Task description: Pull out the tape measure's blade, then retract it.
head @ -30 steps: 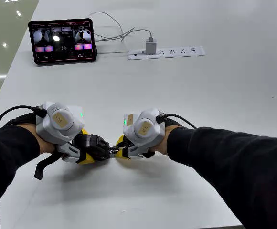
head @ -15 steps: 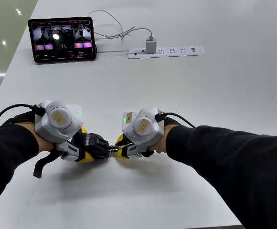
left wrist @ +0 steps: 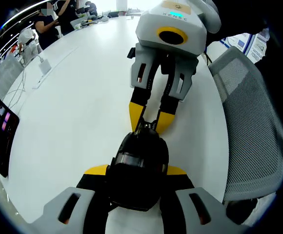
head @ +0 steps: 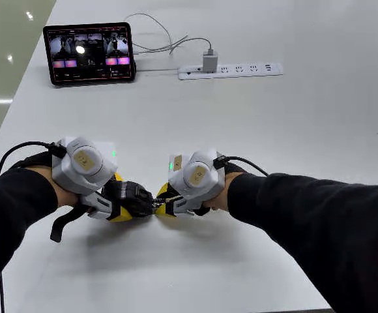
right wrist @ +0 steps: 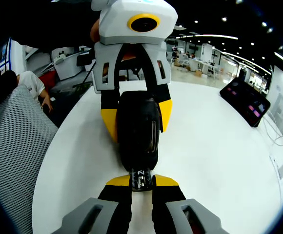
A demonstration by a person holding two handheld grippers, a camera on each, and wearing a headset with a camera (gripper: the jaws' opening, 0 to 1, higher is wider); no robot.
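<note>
1. Presently, black tape measure [head: 131, 199]: near surface's front edge, clamped by left gripper [head: 118, 212].
2. Its blade tip [right wrist: 141, 179]: pinched by right gripper [head: 163, 207].
3. Beyond, tablet [head: 90, 53] by left edge, power strip [head: 231, 69] mid-surface; both well apart.

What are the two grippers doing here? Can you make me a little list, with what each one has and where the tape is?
Left gripper: jaws shut on the black tape measure
Right gripper: jaws shut on the tip of the blade
Blade: only a short bit out, the number 2 showing
Grippers: facing each other, close together, low at the white table
Farther back: tablet with its screen lit, power strip with a charger plugged in
</note>
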